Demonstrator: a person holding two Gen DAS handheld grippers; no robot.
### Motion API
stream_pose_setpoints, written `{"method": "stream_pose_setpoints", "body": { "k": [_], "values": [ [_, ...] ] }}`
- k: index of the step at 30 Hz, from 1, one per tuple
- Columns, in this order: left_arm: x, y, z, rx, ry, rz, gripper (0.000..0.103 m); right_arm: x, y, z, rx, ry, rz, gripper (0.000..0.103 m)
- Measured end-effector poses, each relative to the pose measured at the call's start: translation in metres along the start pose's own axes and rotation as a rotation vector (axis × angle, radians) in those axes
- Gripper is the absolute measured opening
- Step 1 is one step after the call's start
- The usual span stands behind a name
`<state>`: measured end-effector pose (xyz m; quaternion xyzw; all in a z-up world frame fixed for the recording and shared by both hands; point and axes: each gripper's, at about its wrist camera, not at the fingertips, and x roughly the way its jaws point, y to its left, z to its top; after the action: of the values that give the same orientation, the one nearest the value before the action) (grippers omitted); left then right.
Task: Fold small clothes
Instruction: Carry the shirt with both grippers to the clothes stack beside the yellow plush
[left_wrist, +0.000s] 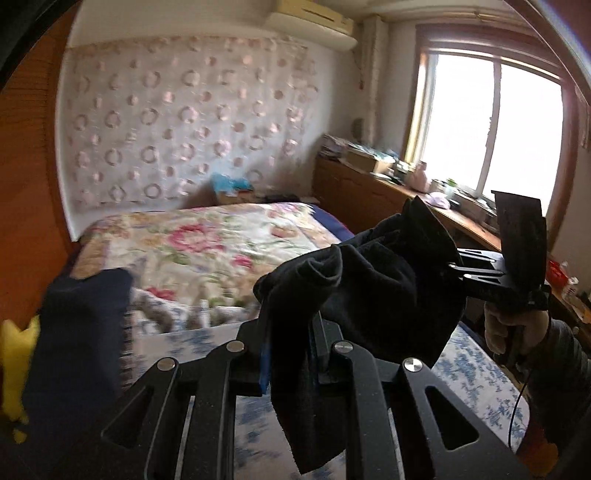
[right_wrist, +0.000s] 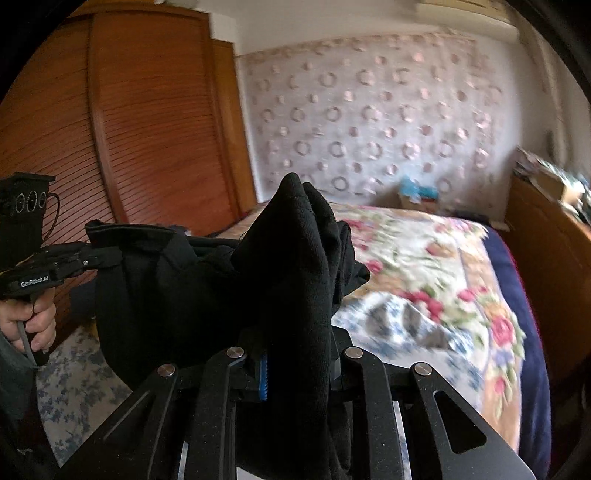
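Your left gripper (left_wrist: 290, 354) and right gripper (right_wrist: 297, 363) each pinch the black garment (left_wrist: 373, 280) between their fingers; it hangs stretched between them above the bed (left_wrist: 207, 240).

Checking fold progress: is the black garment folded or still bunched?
Bunched, not folded: the black garment hangs crumpled in the air between the left gripper and right gripper.

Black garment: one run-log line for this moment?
left tool: shut on black garment | right tool: shut on black garment | garment: held above floral bed, bunched | fold: not done
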<state>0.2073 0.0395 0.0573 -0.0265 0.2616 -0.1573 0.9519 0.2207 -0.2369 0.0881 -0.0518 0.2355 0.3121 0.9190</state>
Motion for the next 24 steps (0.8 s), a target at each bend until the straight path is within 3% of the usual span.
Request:
{"method": "stream_pose_setpoints", "body": {
  "k": [9,14,24],
  "values": [
    [-0.058,0.075,-0.022,-0.096,-0.096,0.181,0.016,0.066,0.052,0.055,-0.16,-0.003,0.136,0.02],
    [-0.072,0.112,-0.043,-0.176,-0.131,0.272,0.016,0.112,0.082,0.095,-0.288,0.015,0.194,0.02],
    [-0.089,0.153,-0.094,-0.27,-0.11,0.373,0.016,0.212,0.135,0.147,-0.452,0.063,0.284,0.02]
  ]
}}
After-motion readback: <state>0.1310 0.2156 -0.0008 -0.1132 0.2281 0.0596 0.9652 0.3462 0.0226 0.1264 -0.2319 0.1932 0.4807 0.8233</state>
